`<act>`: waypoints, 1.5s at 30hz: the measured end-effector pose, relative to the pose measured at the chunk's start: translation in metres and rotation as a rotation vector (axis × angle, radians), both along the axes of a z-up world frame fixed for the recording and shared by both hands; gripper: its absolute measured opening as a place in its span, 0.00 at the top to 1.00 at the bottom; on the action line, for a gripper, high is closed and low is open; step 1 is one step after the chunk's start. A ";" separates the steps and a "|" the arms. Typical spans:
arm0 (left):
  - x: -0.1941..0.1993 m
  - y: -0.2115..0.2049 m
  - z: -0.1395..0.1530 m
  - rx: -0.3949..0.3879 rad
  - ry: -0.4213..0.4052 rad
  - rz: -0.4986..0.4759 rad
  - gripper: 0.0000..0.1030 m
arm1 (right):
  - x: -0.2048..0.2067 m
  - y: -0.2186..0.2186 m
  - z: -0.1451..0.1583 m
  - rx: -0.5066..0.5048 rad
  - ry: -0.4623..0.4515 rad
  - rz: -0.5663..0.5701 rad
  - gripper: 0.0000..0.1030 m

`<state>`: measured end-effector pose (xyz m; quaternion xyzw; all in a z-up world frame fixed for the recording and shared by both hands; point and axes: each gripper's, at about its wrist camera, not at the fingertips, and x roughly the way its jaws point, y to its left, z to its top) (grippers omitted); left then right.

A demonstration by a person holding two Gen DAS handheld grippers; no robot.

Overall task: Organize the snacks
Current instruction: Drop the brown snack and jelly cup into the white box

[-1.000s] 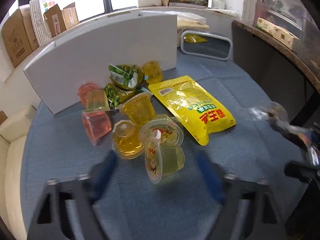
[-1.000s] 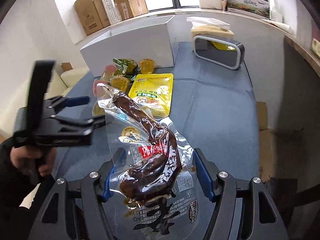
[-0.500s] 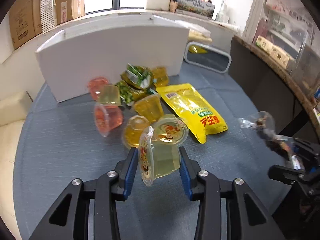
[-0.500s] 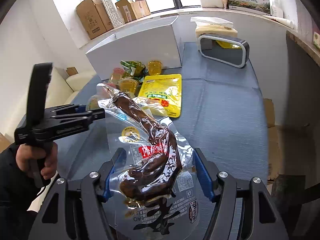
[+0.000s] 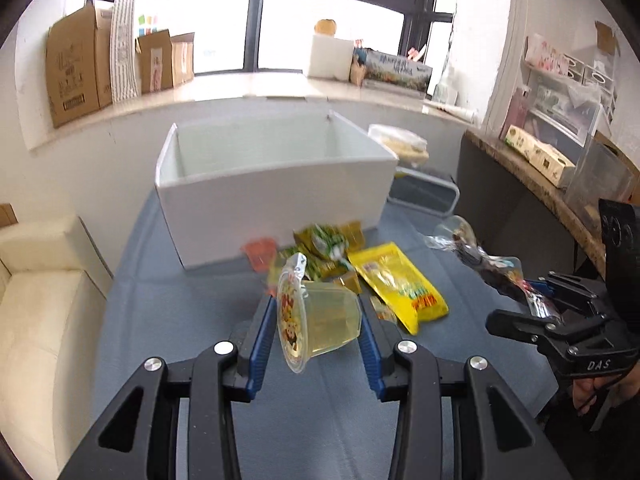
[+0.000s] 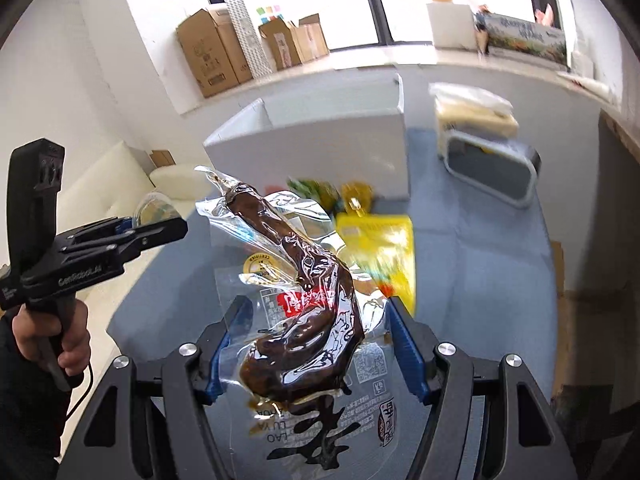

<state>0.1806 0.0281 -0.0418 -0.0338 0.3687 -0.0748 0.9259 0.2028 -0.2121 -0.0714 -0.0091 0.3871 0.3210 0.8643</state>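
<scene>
My left gripper (image 5: 316, 320) is shut on a pale yellow jelly cup (image 5: 320, 316) and holds it in the air above the blue table, in front of the open white box (image 5: 276, 200). My right gripper (image 6: 316, 344) is shut on a clear vacuum pack of dark braised meat (image 6: 300, 300), also held up; the pack shows at the right of the left wrist view (image 5: 488, 268). The other snacks lie in front of the box: a yellow pouch (image 5: 400, 284), green packets (image 5: 324, 240) and more jelly cups (image 5: 260, 252).
A grey-rimmed tray (image 6: 492, 168) stands on the table right of the box. A cream sofa (image 5: 40, 300) is at the left. Cardboard boxes (image 5: 76, 72) sit on the windowsill. A dark counter (image 5: 520, 184) runs along the right.
My left gripper closed on the jelly cup and lifted it off the table toward the box height. My right gripper also rose, still holding the meat pack.
</scene>
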 end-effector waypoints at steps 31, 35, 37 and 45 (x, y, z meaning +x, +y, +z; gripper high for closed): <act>0.213 0.066 0.037 0.078 -0.031 0.015 0.58 | 0.203 0.113 0.075 -0.076 -0.089 -0.080 0.30; 0.221 0.069 0.024 0.073 -0.012 0.018 0.58 | 0.215 0.117 0.067 -0.082 -0.079 -0.089 0.30; 0.226 0.069 0.018 0.074 0.003 0.015 0.56 | 0.218 0.120 0.064 -0.096 -0.079 -0.087 0.29; 0.233 0.084 0.005 0.065 0.011 0.062 0.00 | 0.232 0.117 0.058 -0.094 -0.050 -0.137 0.12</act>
